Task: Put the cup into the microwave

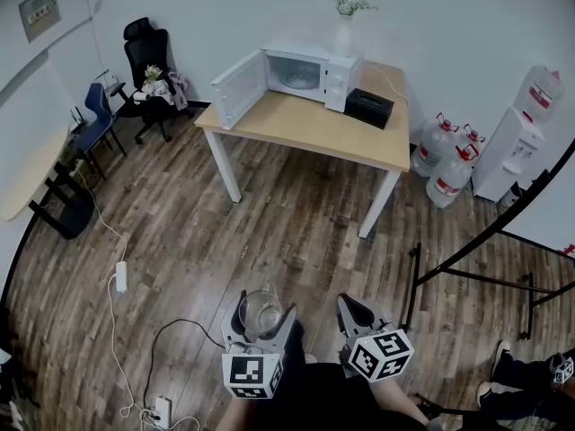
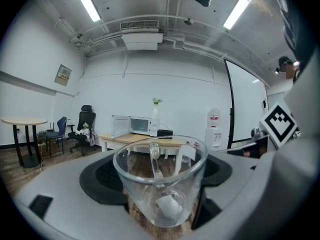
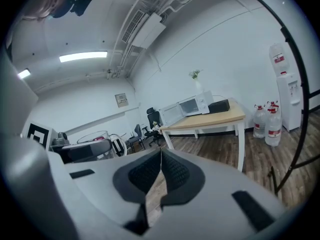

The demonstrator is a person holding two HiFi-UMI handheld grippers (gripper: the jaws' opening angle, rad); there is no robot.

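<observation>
Left gripper (image 1: 263,317) clamps glass cup (image 2: 160,184) at walls; judged light, slick, fragile. Right gripper (image 3: 159,156) closed, empty. Microwave (image 1: 301,74) at 12 o'clock.

I hold both grippers low and close before me, side by side, pointing forward, the left gripper (image 1: 261,312) with its jaws clamped on either side of the glass cup (image 2: 160,189), the right gripper (image 1: 357,311) with its jaws apparently meeting at the tips, nothing between them.
</observation>
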